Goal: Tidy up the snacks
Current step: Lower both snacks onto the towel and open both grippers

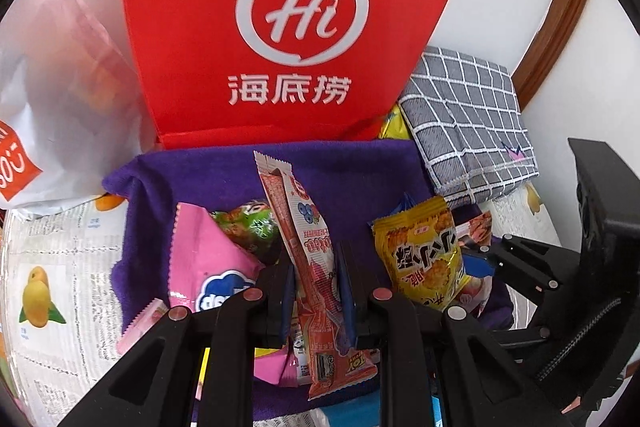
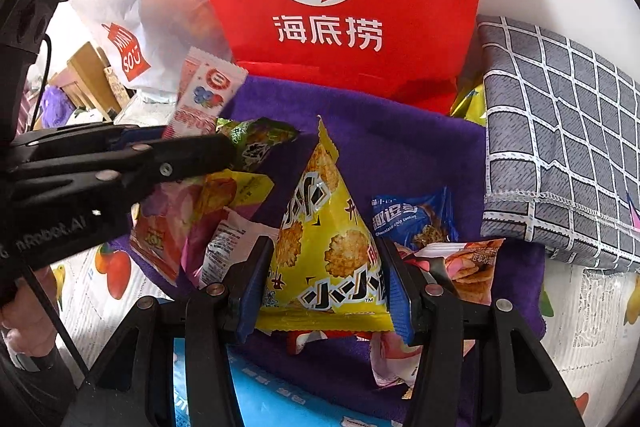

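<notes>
- Snacks: I have two in hand at once. My left gripper (image 1: pixel 314 291) is clenched on a long red wafer-stick packet (image 1: pixel 310 247), whose top stands up past the fingertips and whose tail hangs below them. My right gripper (image 2: pixel 324 279) is grasping a yellow rice-cracker pouch (image 2: pixel 326 239) by its wide lower half.
- The remaining packets lie loose on the purple towel (image 2: pixel 400 155) just beyond and beside both sets of fingers: a pink packet (image 1: pixel 204 259) left of the left fingers, a blue cookie packet (image 2: pixel 416 219) just right of the right fingers.
- The red paper bag (image 1: pixel 280 27) stands ahead of both fingertips.
- Risk, as I judge it: the puffy yellow pouch is air-filled and could squirt out of my grip, or burst if squeezed harder.
- The thin stick is pinched mid-length; it may pivot or snap inside.
- The two grippers sit near each other, so a careless swing could knock them together.
</notes>
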A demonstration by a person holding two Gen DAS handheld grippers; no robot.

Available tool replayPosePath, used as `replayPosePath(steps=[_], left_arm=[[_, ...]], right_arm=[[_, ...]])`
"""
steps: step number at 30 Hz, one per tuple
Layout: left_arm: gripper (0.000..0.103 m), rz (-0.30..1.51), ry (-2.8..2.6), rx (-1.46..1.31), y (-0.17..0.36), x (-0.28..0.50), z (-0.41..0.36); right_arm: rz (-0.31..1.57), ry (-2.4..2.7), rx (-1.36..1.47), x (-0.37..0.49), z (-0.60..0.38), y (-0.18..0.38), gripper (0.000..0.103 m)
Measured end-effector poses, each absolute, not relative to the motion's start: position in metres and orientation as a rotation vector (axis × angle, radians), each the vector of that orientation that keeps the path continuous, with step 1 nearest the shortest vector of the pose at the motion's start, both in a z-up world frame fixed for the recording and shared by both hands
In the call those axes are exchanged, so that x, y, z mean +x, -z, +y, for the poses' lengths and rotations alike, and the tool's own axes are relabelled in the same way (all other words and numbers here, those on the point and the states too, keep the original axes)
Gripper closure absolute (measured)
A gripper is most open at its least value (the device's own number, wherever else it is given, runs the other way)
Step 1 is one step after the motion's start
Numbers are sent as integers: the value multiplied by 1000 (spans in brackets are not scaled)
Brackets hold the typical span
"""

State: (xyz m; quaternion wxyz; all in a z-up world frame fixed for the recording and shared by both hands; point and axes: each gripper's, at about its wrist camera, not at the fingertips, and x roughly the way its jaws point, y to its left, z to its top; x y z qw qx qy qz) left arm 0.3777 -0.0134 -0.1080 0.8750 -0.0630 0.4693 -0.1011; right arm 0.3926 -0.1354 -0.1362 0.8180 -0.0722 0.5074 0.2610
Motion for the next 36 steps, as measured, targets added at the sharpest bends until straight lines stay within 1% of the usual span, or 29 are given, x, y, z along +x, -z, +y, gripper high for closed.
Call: replayPosePath(steps=[8, 10, 14, 23, 24, 25, 27, 29, 30, 31, 33, 36], left_arm=[[84, 1022, 221, -135, 128, 388, -20], [84, 1027, 229, -136, 130, 388, -20], [83, 1028, 236, -126, 132, 388, -22], [82, 1026, 236, -79, 135, 386, -30], [81, 1029, 237, -83, 135, 386, -30], [76, 1036, 242, -90, 135, 386, -31], [70, 1052, 248, -111, 135, 388, -33], [69, 1050, 240, -111, 132, 385, -34], [66, 1047, 235, -104, 129, 383, -35], [60, 1039, 230, -94, 126, 379, -36], [52, 1023, 221, -80, 120, 373, -36], [52, 1008, 207, -68, 109, 364, -36]], right_arm=[[1088, -536, -162, 397, -135, 141, 51], [1090, -539, -148, 398, -138, 140, 49], [1087, -531, -133, 401, -144, 135, 46], [1059, -541, -104, 399, -162, 117, 45], [1055, -542, -107, 399, -163, 116, 45], [1049, -542, -108, 398, -164, 114, 45], [1045, -540, -113, 396, -165, 112, 45], [1063, -533, -129, 396, -165, 114, 45], [1073, -526, -140, 396, -165, 115, 45], [1072, -524, -145, 396, -163, 115, 46], [1059, -537, -133, 394, -165, 109, 46], [1029, -546, -125, 388, -167, 99, 46]])
